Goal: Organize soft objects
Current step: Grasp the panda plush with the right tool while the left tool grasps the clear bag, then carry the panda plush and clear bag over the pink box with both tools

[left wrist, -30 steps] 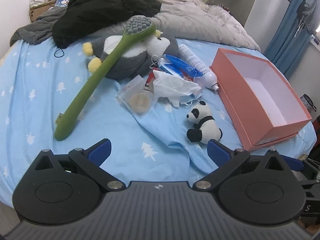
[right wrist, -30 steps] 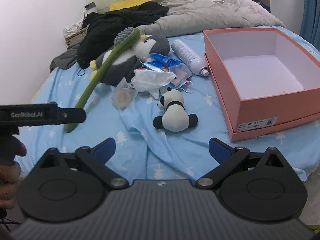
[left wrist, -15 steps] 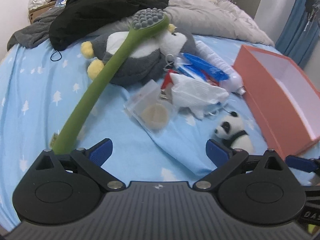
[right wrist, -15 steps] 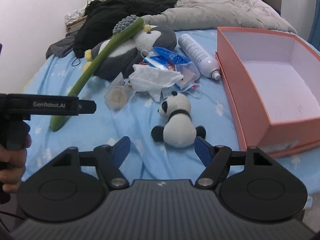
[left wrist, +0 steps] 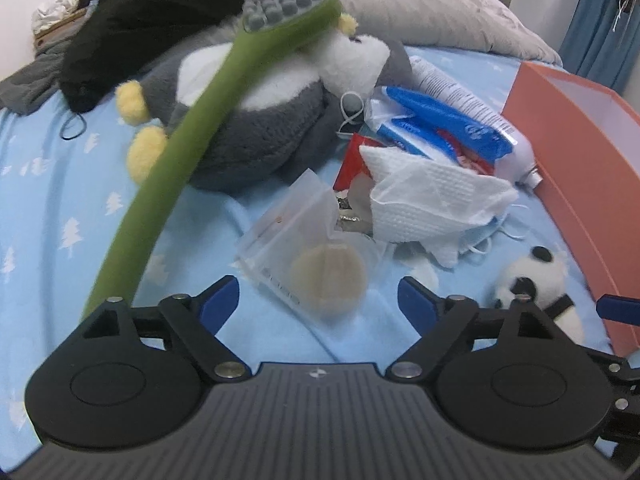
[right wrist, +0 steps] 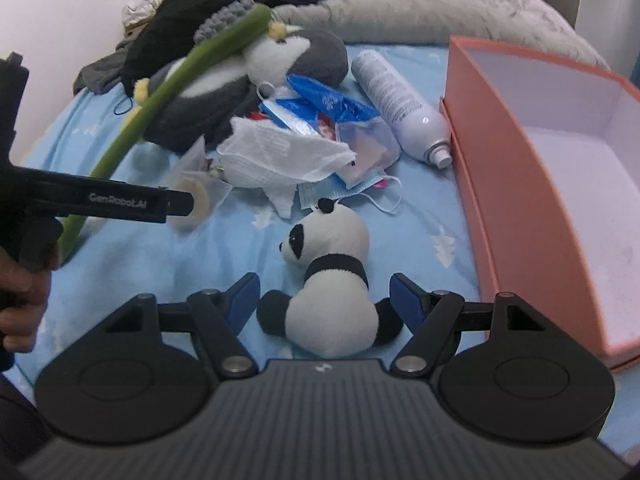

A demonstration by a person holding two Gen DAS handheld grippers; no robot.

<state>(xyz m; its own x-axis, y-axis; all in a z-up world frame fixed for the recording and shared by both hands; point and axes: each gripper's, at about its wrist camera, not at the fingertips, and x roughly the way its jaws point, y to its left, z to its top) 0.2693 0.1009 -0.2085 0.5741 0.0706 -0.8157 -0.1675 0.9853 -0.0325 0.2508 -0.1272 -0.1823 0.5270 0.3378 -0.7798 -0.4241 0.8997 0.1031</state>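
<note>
One panda plush [right wrist: 328,280], head pointing away.

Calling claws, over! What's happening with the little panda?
Right gripper open, straddling the panda, not squeezing. Left gripper open, closing over the clear bag. Pink box empty beside it. Nothing blocking.

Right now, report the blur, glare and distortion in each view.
Left wrist view: green brush and penguin plush smeared by motion blur; fisheye bows the pink box wall. Right wrist view: sharper panda plush, a small glare spot on the white bottle, edges curved, dim flat light.
</note>
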